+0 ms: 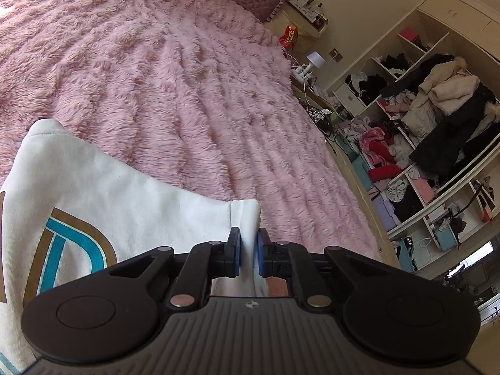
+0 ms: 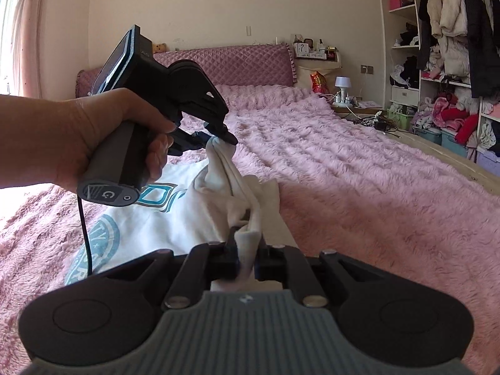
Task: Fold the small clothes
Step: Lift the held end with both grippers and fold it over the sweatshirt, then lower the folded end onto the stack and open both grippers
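Observation:
A small white garment (image 1: 103, 193) with a teal and gold print hangs over the pink fluffy bedspread (image 1: 187, 93). My left gripper (image 1: 248, 243) is shut on a bunched edge of it, the cloth pinched between the blue pads. In the right wrist view the same white garment (image 2: 162, 222) is lifted at two points. My right gripper (image 2: 248, 247) is shut on a folded edge near the camera. Farther off, a hand (image 2: 62, 137) holds the left gripper (image 2: 218, 139), which pinches another edge of the cloth.
The pink bedspread (image 2: 359, 187) covers the bed up to a quilted purple headboard (image 2: 237, 62). A wooden bed edge (image 2: 453, 156) runs along the right. Beyond it stand a cluttered open wardrobe (image 2: 447, 47), storage bins and a bedside table with a lamp (image 2: 343, 84).

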The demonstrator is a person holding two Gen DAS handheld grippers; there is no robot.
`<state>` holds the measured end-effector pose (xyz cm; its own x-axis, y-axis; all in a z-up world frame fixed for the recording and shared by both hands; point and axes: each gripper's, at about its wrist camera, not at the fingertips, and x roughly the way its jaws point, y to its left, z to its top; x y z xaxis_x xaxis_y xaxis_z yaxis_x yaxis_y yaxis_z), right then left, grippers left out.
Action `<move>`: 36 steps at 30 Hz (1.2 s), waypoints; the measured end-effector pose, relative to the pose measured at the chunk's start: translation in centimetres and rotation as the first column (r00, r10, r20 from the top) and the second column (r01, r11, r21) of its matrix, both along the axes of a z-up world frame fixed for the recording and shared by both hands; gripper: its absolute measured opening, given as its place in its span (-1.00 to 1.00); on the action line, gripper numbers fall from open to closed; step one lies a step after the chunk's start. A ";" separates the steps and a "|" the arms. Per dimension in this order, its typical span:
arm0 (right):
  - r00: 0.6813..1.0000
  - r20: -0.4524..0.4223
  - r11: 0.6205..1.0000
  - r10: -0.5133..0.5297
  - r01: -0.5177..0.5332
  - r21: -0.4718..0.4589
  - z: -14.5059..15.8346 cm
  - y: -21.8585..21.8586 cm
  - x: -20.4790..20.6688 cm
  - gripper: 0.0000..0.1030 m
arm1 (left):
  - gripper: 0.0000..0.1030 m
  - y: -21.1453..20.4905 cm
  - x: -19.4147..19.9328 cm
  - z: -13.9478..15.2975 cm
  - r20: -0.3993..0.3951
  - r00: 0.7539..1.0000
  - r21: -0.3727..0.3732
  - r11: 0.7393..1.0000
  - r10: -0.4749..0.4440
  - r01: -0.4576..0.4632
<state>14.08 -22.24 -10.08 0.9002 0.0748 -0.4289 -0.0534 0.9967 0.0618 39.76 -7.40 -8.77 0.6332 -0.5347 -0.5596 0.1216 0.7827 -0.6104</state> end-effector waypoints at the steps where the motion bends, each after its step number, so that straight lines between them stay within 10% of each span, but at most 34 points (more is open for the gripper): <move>1: 1.000 -0.006 1.000 -0.008 0.008 0.015 -0.3 -0.5 0.2 -0.97 | -0.81 -0.3 0.1 -0.2 -0.002 1.000 0.004 1.000 -0.001 0.001; 21: 0.993 -0.103 0.982 -0.056 0.073 0.172 -4.9 -5.0 1.3 -0.97 | -0.81 -5.6 -0.3 -1.2 0.027 0.998 0.086 0.995 -0.056 0.054; 28: 0.993 -0.116 0.953 -0.009 0.044 0.301 -5.3 -6.9 2.0 -0.96 | -0.62 0.5 -10.1 2.3 0.142 0.983 0.158 0.983 -0.113 0.090; 36: 0.999 -0.047 0.964 -0.023 0.035 0.262 -3.1 -5.7 2.0 -0.95 | -0.55 9.9 -25.6 0.2 0.158 0.985 0.211 0.973 0.066 -0.099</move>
<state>16.07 -27.94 -13.13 0.8848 0.1643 -0.4361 -0.0165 0.9462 0.3231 14.19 2.54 -8.59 0.7552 -0.3533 -0.5522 0.1276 0.9055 -0.4048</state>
